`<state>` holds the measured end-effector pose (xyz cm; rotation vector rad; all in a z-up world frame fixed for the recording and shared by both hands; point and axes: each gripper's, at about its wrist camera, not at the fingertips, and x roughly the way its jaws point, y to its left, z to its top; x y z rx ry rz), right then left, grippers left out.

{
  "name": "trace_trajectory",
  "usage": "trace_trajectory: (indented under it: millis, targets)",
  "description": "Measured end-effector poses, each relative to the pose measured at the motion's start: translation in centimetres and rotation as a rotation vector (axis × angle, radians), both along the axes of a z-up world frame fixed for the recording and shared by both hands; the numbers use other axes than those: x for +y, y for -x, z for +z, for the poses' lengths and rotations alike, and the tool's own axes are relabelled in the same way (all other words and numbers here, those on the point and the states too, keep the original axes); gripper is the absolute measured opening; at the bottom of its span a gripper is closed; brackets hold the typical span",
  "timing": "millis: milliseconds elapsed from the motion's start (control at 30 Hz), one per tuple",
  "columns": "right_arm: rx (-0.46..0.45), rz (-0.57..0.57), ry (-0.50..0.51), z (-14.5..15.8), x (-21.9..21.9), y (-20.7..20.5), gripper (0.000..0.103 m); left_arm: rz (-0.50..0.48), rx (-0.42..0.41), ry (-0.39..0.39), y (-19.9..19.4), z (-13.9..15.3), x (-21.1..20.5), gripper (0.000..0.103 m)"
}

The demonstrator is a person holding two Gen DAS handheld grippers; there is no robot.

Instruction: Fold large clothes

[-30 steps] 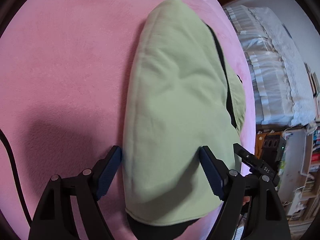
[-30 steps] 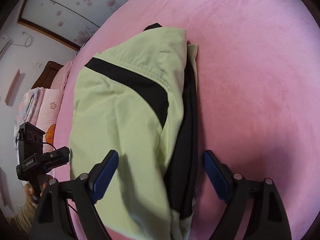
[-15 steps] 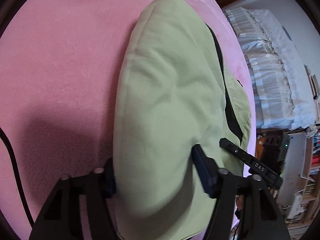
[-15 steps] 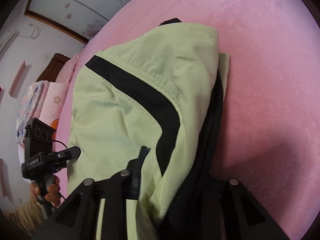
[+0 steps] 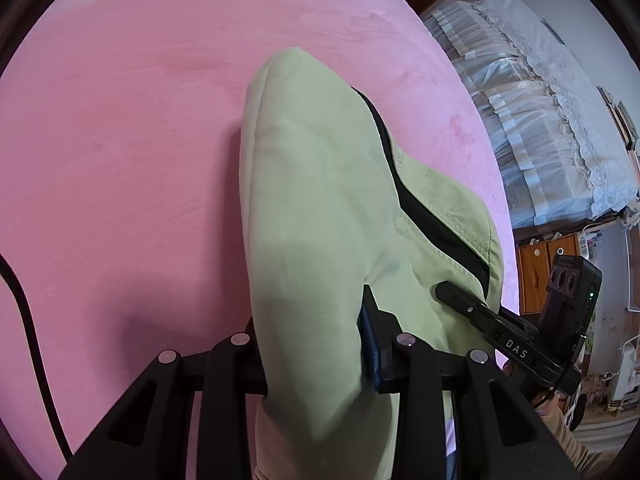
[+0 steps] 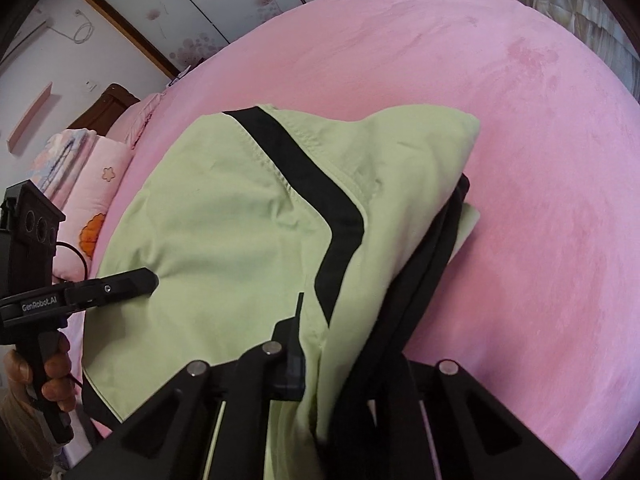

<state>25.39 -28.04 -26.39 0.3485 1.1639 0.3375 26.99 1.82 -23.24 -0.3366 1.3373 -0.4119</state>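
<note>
A light green garment point(image 5: 320, 208) with black trim lies folded on the pink bed point(image 5: 120, 140). My left gripper point(image 5: 310, 344) is shut on its near left edge, and the cloth bulges up between the fingers. My right gripper point(image 6: 344, 360) is shut on the near right edge, where green and black layers point(image 6: 404, 304) stack. The garment point(image 6: 240, 232) also shows in the right wrist view with a black stripe across it. Each gripper shows in the other's view: the right one point(image 5: 460, 298), the left one point(image 6: 148, 280).
The pink bed point(image 6: 540, 200) spreads around the garment. A pink pillow point(image 6: 96, 184) lies at the head. White curtains point(image 5: 540, 120) and a wooden cabinet point(image 5: 536, 272) stand past the bed's right edge. A black cable point(image 5: 24, 320) runs at the left.
Both grippers went from open, straddling the garment's near edge, to shut on it. The near edge has lifted and the garment has drawn toward me.
</note>
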Motion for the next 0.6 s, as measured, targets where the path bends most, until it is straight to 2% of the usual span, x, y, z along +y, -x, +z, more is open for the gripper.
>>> trace_trajectory:
  millis: [167,333,467,600]
  targets:
    - [0.006,0.051,-0.032,1.3,6.1,1.3,0.009,0.036,-0.001,-0.054,1.7,2.3,7.1,0.031]
    - [-0.024,0.129,-0.072,2.6,13.9,0.1,0.009,0.088,-0.038,-0.095,1.4,4.1,15.0,0.031]
    - [-0.063,0.180,-0.085,3.5,19.7,-2.1,0.009,0.120,-0.074,-0.121,-0.3,4.8,20.8,0.031]
    - [-0.107,0.195,-0.081,3.9,24.7,-5.1,0.009,0.149,-0.117,-0.127,-3.6,5.0,26.5,0.031]
